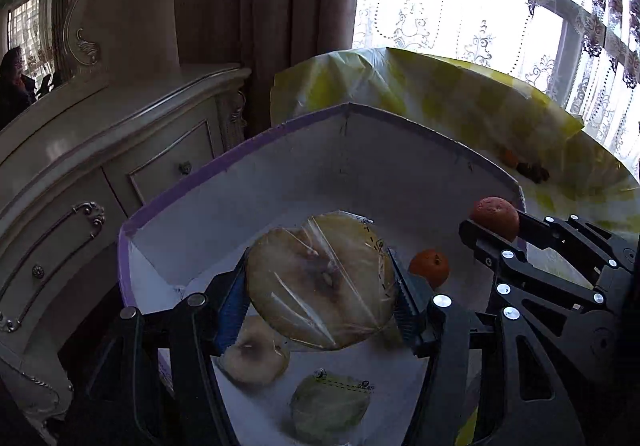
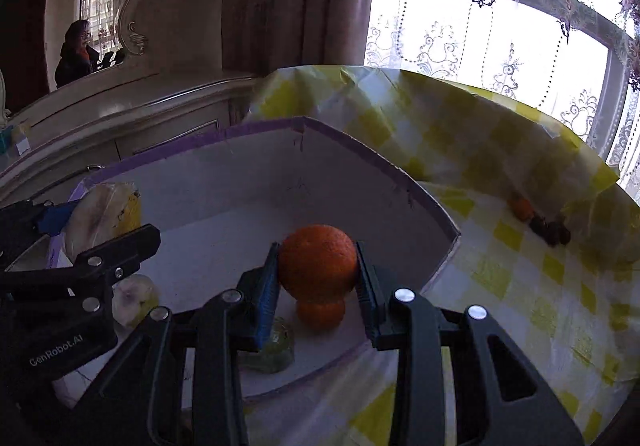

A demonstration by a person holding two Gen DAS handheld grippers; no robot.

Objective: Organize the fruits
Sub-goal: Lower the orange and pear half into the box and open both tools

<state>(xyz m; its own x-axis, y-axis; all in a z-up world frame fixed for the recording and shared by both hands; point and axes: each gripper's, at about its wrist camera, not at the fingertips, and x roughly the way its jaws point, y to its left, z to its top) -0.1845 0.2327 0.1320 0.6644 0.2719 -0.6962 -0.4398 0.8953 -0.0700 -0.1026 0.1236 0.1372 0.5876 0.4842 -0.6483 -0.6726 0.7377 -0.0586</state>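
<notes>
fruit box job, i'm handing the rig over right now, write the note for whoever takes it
Left gripper: shut on a plastic-wrapped pear, held over the box.
Right gripper: shut on an orange, also over the box.
Already in the box: a small orange, another pear, a wrapped green fruit.
Left: set both held fruits down; a few small pieces are on the tablecloth outside the box.

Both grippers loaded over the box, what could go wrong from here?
1. The left gripper holds the plastic-wrapped fruit by slick film; it may slip.
2. The right gripper holds an orange directly above a smaller orange; dropped, it could bruise or roll.
3. The grippers sit close together and may collide.
</notes>
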